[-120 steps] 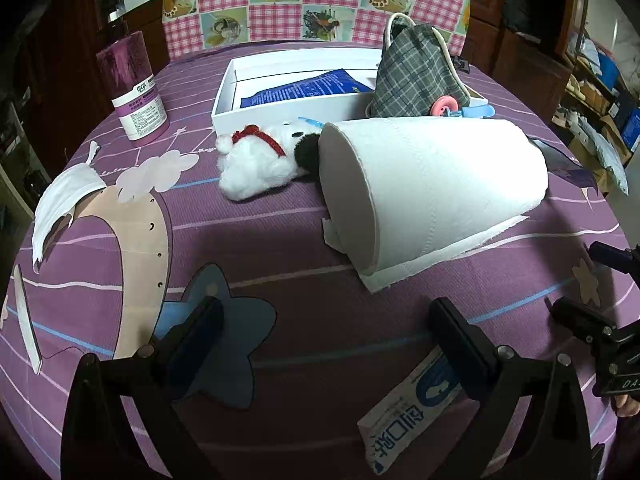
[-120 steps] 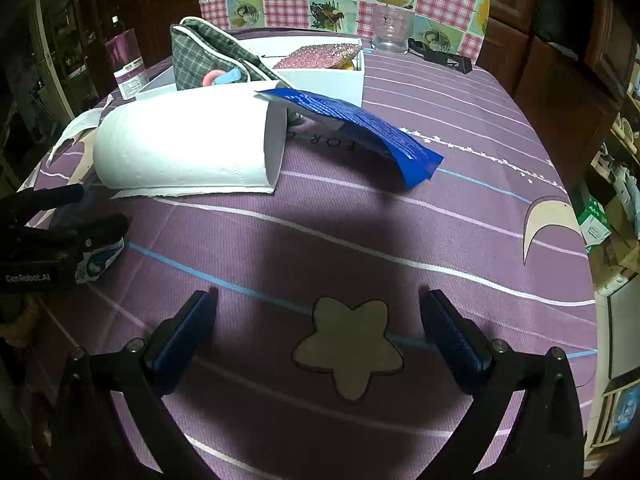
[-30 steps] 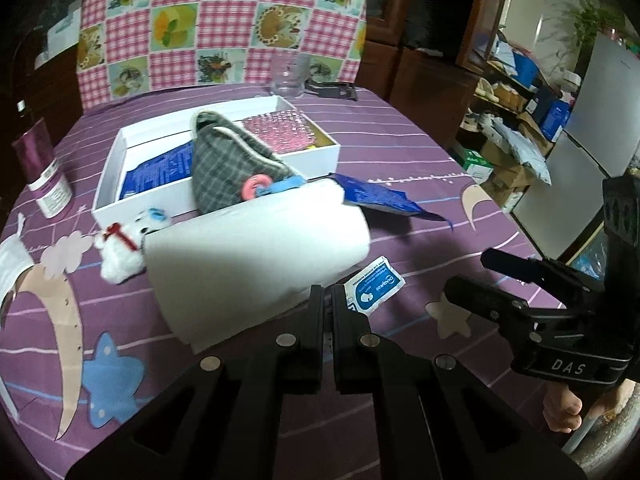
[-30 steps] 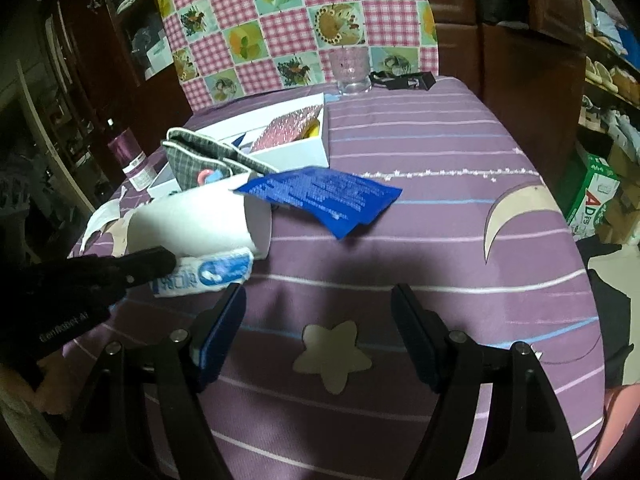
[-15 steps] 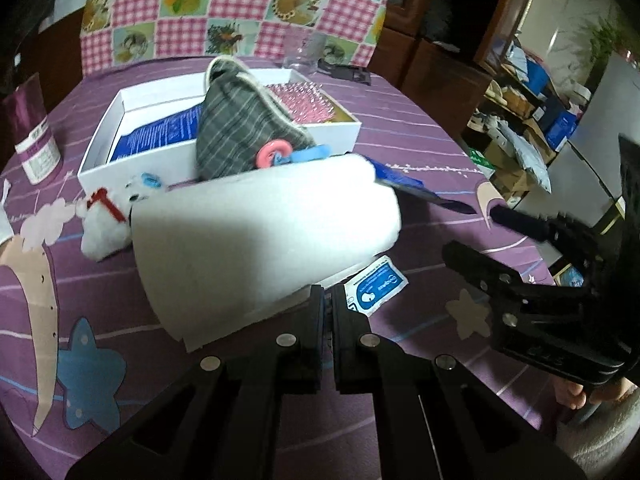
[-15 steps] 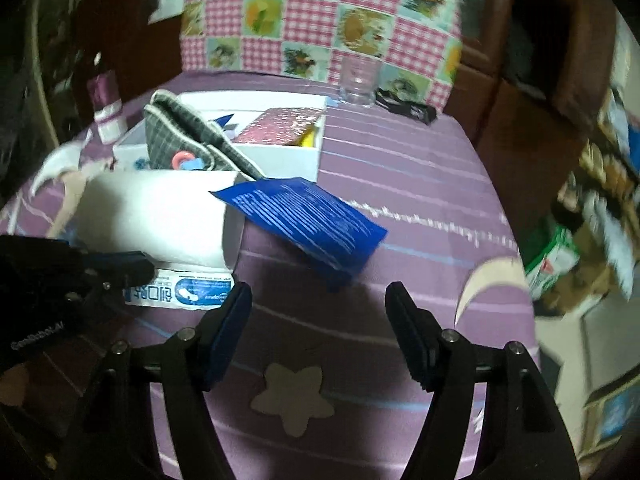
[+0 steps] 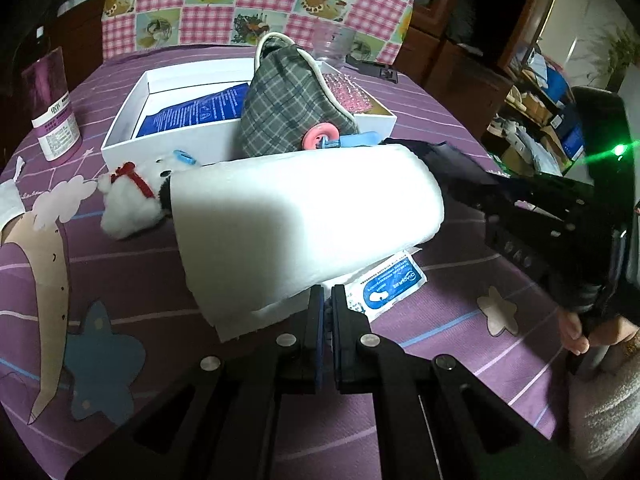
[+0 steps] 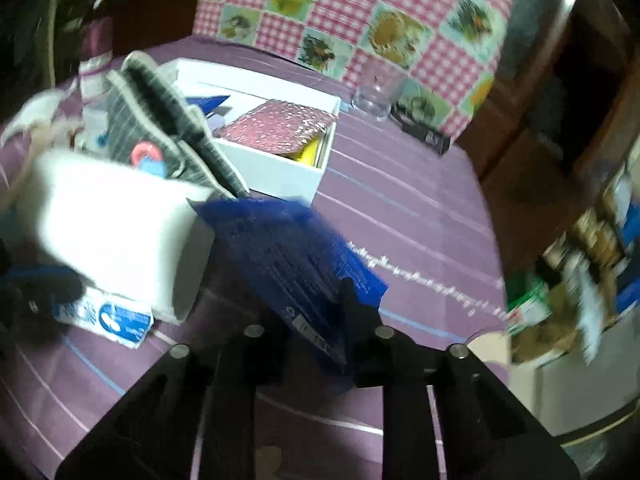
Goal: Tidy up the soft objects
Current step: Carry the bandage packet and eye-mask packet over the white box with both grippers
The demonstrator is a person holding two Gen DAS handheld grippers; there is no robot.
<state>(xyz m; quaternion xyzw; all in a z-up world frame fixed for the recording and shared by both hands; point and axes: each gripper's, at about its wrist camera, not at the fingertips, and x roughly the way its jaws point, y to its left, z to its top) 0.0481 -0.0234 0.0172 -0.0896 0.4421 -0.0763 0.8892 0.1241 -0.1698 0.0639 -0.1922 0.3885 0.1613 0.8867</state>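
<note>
The left tongs [image 7: 327, 312] are clenched on the near edge of a small white-and-blue sachet [image 7: 390, 286], which lies on the purple bench [image 7: 460, 364] half tucked under the loose sheet of a big white paper roll [image 7: 304, 216]. The right tongs [image 8: 310, 344] have just been closing, and their jaws now pinch the near corner of a blue foil packet [image 8: 288, 256]; the view is blurred, yet the packet clearly passes between the two arms. That packet leans against the open end of the roll. Behind the roll a grey plaid pouch [image 7: 292, 108] with a pink ring rests over the front wall of a white box [image 7: 132, 120], which holds another blue packet and a pink spotted pad [image 8: 280, 126]. A white plush toy [image 7: 128, 208] with a red ribbon lies left of the roll, touching it. A purple bottle [image 7: 52, 112] stands farther left, and a clear glass [image 8: 378, 90] stands beyond the box.
</note>
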